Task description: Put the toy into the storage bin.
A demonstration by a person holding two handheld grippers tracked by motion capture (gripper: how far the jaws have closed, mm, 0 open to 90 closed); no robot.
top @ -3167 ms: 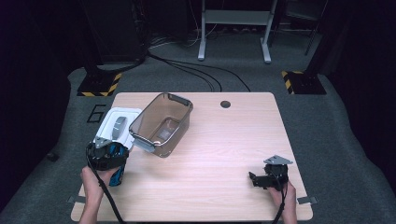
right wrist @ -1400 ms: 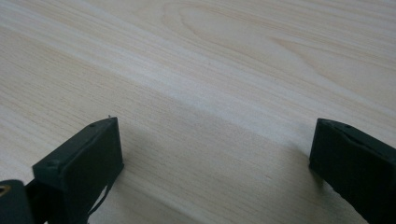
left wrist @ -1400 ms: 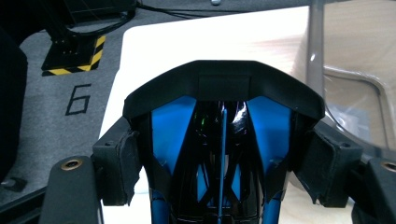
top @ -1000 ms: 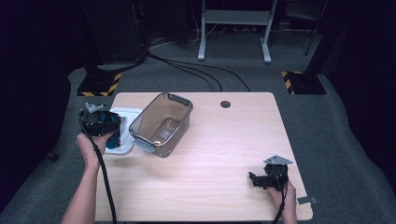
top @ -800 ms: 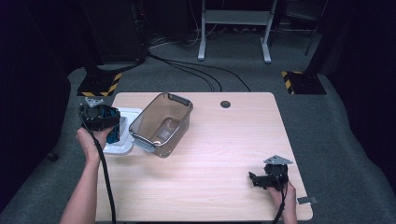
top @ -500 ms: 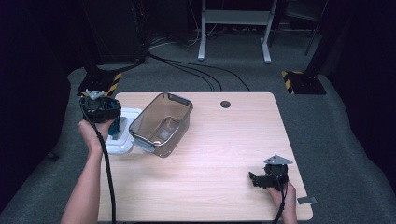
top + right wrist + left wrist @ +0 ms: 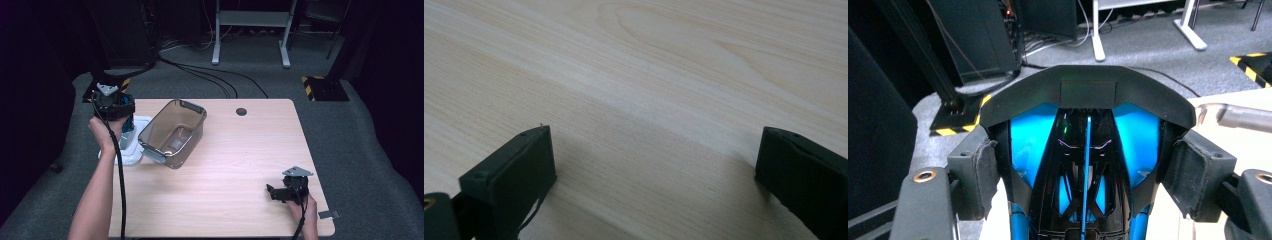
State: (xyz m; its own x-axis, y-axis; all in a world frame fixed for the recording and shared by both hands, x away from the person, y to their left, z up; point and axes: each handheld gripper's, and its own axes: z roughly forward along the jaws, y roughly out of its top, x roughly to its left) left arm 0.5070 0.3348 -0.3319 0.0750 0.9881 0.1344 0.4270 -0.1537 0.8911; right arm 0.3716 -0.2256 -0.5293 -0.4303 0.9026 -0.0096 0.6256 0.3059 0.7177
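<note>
My left gripper (image 7: 114,107) hangs above the table's far left corner, shut on a black-and-blue plastic object (image 7: 1085,100). Both pads (image 7: 983,170) press the object's sides under its arched black top. In the high view a bit of the object's blue (image 7: 129,122) shows below the gripper. Under it lies a white lid (image 7: 135,152), with a clear brownish bin (image 7: 172,132) leaning tilted on its right edge. My right gripper (image 7: 272,192) rests near the table's front right, its jaws wide apart over bare wood (image 7: 654,170), so it is open.
The wooden table (image 7: 240,150) has a round cable hole (image 7: 241,111) at its far edge. Black cables (image 7: 200,70) run over the grey floor behind, near a white desk frame (image 7: 250,30) and yellow-black striped feet (image 7: 320,87).
My left hand has risen and drifted toward the table's far left corner with the black-and-blue object still in the jaws. The right gripper has stayed put.
</note>
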